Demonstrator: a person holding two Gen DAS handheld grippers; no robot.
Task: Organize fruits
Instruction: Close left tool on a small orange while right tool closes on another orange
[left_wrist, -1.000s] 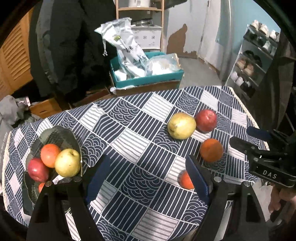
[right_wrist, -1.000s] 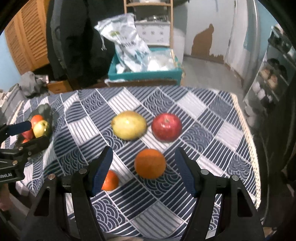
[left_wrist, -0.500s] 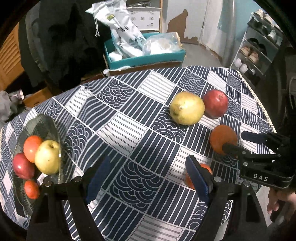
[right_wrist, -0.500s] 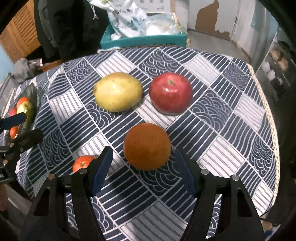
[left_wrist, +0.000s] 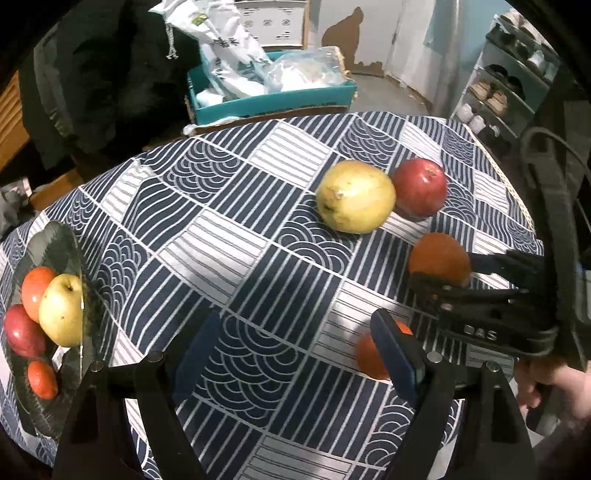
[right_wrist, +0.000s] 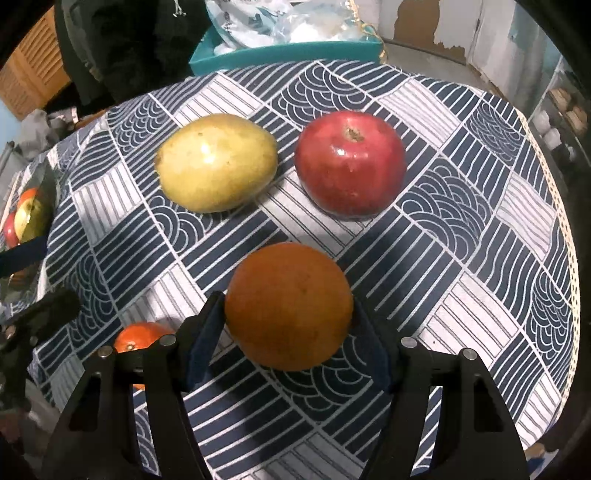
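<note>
On cloth: one orange (right_wrist: 288, 306), one small tangerine (right_wrist: 138, 336), one yellow pear (right_wrist: 218, 162), one red apple (right_wrist: 351, 162); in dish (left_wrist: 55, 243), seemingly four fruits.

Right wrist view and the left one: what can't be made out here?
- Right gripper on the large orange: its pads flank it, but the fruit's bulge hides whether they touch, in the right wrist view.
- Small orange: half covered by a left gripper finger, in the left wrist view.
- Glass bowl: its far side is cut by the left wrist view's dark edge.

Right gripper (right_wrist: 288, 325) low with jaws spread wide, left gripper (left_wrist: 299, 350) raised, jaws wide
</note>
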